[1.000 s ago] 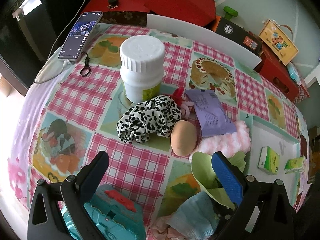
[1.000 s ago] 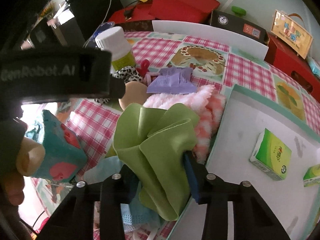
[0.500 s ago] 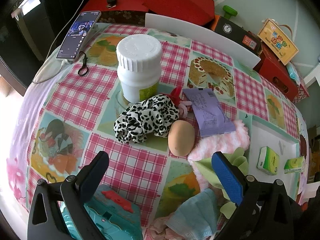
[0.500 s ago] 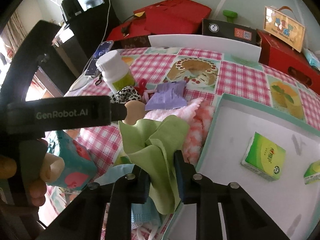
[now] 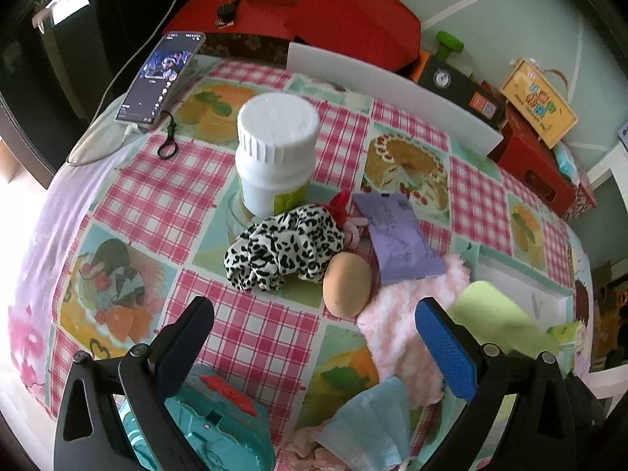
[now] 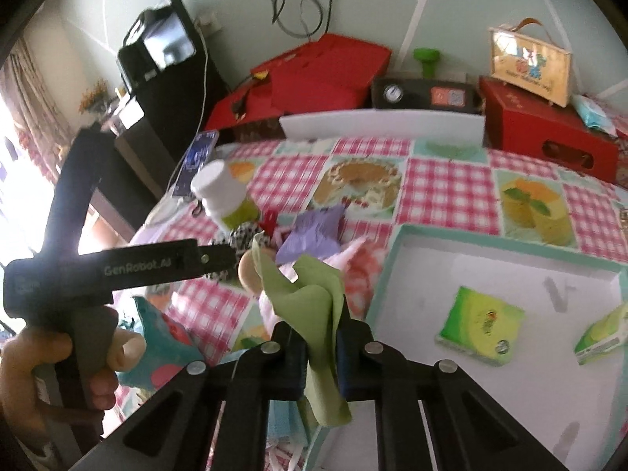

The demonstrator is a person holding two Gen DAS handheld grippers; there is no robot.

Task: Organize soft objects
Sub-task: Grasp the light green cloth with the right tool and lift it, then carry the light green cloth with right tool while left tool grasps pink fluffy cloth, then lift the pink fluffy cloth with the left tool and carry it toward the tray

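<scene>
Standing upright between the closed jaws of the right gripper (image 6: pixel 320 347), a folded green cloth (image 6: pixel 314 306) has its long axis roughly vertical: the crumpled upper folds fan up and to the left, while a short tail hangs below the pads. It is held over the near left corner of a white tray with a teal rim (image 6: pixel 396 243), in which two green-and-yellow packets (image 6: pixel 481 324) lie flat. The left gripper (image 5: pixel 314 345) hovers with its jaws wide apart and nothing between them; a hand (image 6: pixel 59 369) grips its handle in the right wrist view. Beneath and ahead of it, on the table: a fluffy pink cloth (image 5: pixel 396 325), a pale blue face mask (image 5: pixel 369 420), a teal toy (image 5: pixel 212 428), a tan egg-shaped object (image 5: pixel 347 284), a black-and-white spotted scrunchie (image 5: pixel 282 251), a purple sachet (image 5: pixel 400 235), and a white lidded jar (image 5: pixel 276 153) standing upright. The surface is a table under a pink-checked cloth printed with cakes and fruit (image 5: pixel 157 196). A phone (image 5: pixel 161 76) with its screen lit lies at the far left edge, a cable attached. Beyond the table: red boxes (image 5: pixel 337 11), a white board (image 5: pixel 392 90) on edge, a dark box with a dial (image 5: pixel 459 86), and a pale wall.
</scene>
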